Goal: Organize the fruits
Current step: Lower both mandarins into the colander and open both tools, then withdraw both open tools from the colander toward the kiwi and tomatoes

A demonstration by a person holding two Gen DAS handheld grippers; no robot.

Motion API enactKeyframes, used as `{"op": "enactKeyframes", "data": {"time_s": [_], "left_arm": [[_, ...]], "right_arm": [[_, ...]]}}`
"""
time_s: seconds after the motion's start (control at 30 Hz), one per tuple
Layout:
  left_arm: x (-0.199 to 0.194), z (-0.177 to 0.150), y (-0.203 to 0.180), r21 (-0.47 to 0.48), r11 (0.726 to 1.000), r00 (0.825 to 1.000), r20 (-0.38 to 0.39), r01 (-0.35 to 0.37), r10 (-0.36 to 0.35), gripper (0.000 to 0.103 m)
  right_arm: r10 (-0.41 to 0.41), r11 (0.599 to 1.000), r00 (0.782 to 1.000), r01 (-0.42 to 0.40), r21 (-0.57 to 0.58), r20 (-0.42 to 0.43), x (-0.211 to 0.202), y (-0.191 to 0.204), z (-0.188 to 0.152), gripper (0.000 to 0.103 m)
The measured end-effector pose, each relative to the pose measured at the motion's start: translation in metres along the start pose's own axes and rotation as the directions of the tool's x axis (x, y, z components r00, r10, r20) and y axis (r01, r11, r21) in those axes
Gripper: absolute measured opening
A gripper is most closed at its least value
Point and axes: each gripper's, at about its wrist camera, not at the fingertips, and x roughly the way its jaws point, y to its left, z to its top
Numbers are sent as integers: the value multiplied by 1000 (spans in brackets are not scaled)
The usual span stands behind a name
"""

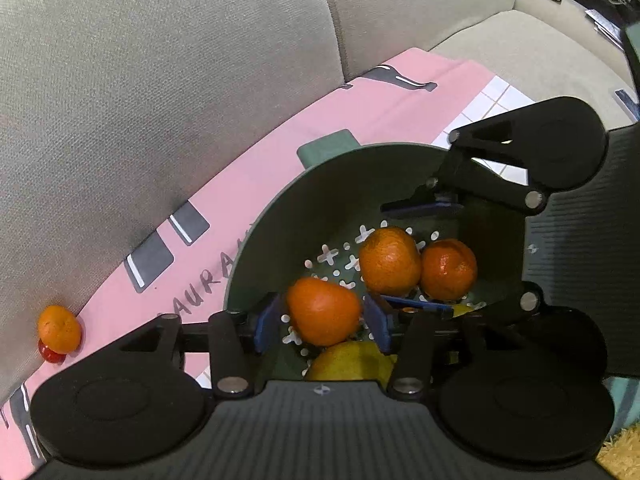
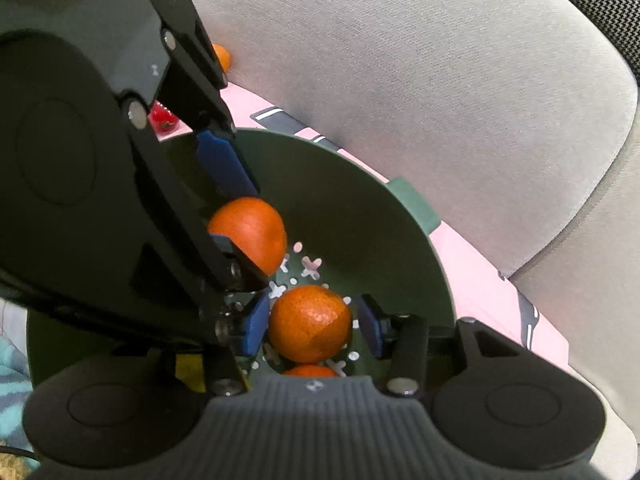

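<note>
Left wrist view: the left hand-held gripper (image 1: pixel 323 322) points steeply down into the dark green plastic colander with cross-shaped holes (image 1: pixel 280 216), which stands on a pink printed cloth (image 1: pixel 280 128) spread over a grey fabric sofa (image 1: pixel 160 60). A round orange tangerine (image 1: pixel 322 311) lies directly between its blue pads. The pads stand apart; a sliver of colander floor shows on each side of the fruit, so I judge it released rather than clamped. Two more orange tangerines (image 1: pixel 390 261) sit touching each other just beyond, deeper in the colander, and a yellow lemon-like fruit (image 1: pixel 348 362) lies beneath the gripper's nose. The right hand-held gripper (image 1: pixel 420 254) reaches in from the right, with those two tangerines between its blue pads. Well away to the left, a stray orange tangerine (image 1: pixel 59 329) rests on a small red fruit (image 1: pixel 50 354) against the sofa back.

Right wrist view: the right hand-held gripper (image 2: pixel 310 324) also points down into the colander (image 2: pixel 380 220). A tangerine (image 2: pixel 309 323) sits squarely between its pads, a little clear of both, so the jaws are apart with nothing clamped. Another tangerine shows at the bottom edge. The left hand-held gripper (image 2: pixel 234 208) crosses from the upper left, its tangerine (image 2: pixel 250 234) by its pads. The small red fruit (image 2: pixel 162 118) and stray tangerine (image 2: pixel 222 56) lie beyond it, on the left gripper's side, so the left hand seems nearer for fetching them.
</note>
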Motion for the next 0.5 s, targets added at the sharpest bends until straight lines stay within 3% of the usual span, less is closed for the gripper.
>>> {"op": "enactKeyframes", "data": {"time_s": [0.5], "left_arm": [[-50,-9,-7,-8,999,996,82,-36,36,71]], "right_arm": [[-99,994,995,98,39,18,-39,-1,2,71]]}}
